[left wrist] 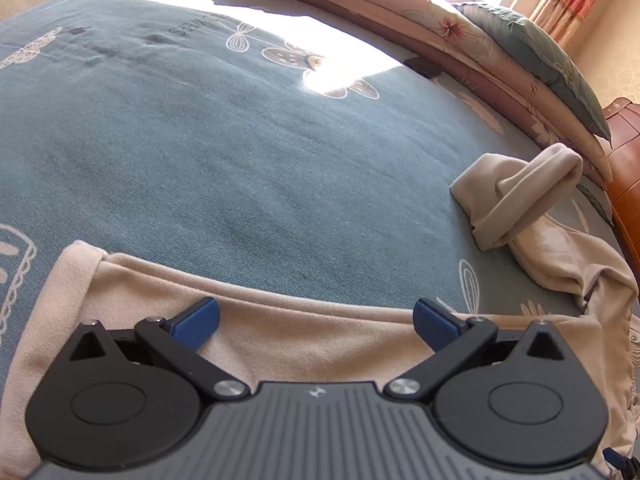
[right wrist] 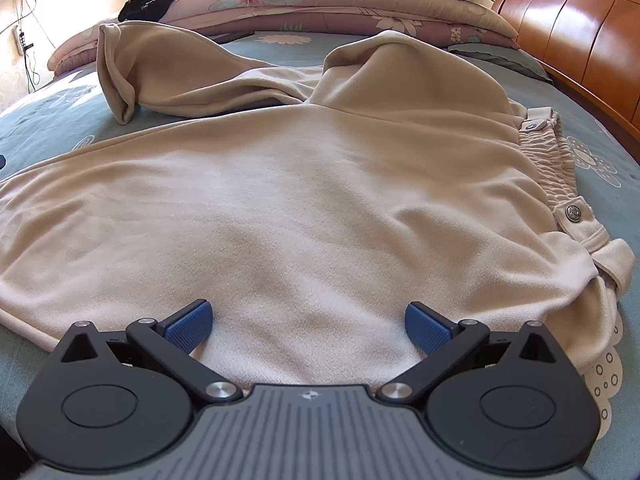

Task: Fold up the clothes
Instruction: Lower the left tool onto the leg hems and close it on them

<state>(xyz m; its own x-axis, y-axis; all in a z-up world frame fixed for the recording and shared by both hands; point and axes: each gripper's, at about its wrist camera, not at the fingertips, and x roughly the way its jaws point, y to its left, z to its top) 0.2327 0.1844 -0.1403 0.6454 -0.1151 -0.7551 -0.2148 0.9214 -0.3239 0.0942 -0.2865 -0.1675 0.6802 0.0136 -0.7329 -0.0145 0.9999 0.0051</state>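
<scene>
Both grippers gape wide and hold nothing: left gripper [left wrist: 316,322] over the beige fleece jacket's [right wrist: 288,208] near edge, right gripper [right wrist: 307,326] over its body. It lies flat on the bed [left wrist: 240,152], sleeves [right wrist: 120,76] bunched beyond, nearer the right.

jacket [right wrist: 304,200] flat on bed [left wrist: 240,152], quilts [right wrist: 320,4] behind.
</scene>
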